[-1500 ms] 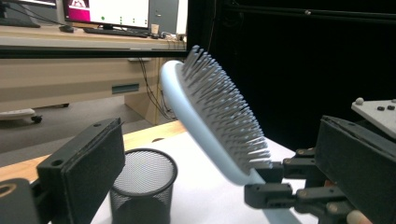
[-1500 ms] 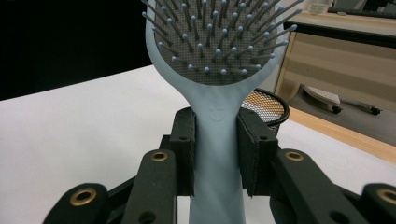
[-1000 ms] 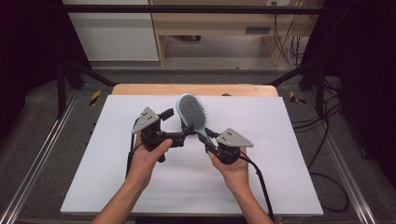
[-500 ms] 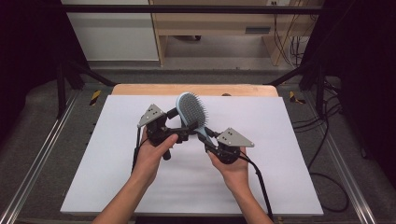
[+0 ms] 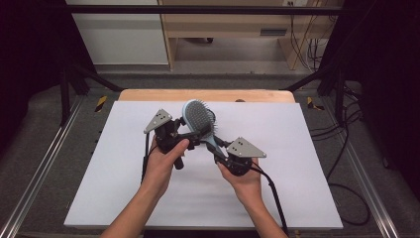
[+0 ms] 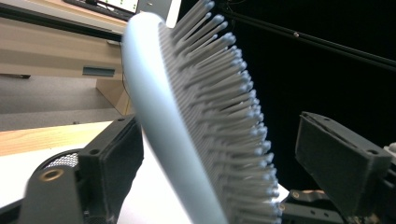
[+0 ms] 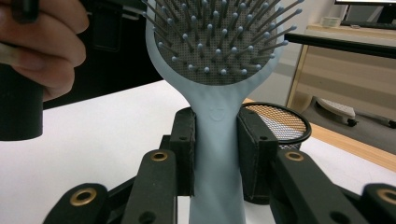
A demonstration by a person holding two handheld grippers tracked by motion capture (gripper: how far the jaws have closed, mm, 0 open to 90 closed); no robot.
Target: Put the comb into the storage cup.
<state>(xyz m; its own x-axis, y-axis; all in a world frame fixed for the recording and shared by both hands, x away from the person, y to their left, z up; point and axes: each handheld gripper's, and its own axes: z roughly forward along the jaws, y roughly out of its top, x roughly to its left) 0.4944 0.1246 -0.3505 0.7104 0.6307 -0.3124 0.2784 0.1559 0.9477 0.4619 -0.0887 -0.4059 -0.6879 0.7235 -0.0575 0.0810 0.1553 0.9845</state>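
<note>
Hairbrush (image 5: 199, 118) up off the white worktop (image 5: 307, 148), held between the person's two hands above its middle, head tilted away toward the far edge. Right tongs (image 5: 216, 147) closed on the pale blue handle; in the right gripper view both pads (image 7: 184, 140) press the handle's sides just under the head, bristles facing the camera.

Left tongs (image 5: 198, 133) stand apart around the brush head and have just been closing. In the left gripper view the head (image 6: 187, 130) sits between the jaws, back edge close beside the near pad (image 6: 116, 154), while the far pad (image 6: 336, 163) is clear of the bristle tips. No squeeze yet, as far as the frames tell.

Risks, as I judge them:
- Far pad would land on bristles, not on the solid body. Bristles bend and spring, so the hold may feel firm and then slip (worse if the right tongs let go early).
- Head is curved and tilted; a squeeze across it could roll the brush in the right tongs' hold on the smooth handle.
- Uneven closing could push the head sideways and lever the handle out.
- A drop would fall to the worktop; a mesh cup (image 7: 280, 123) stands just behind the handle and could be knocked.
</note>
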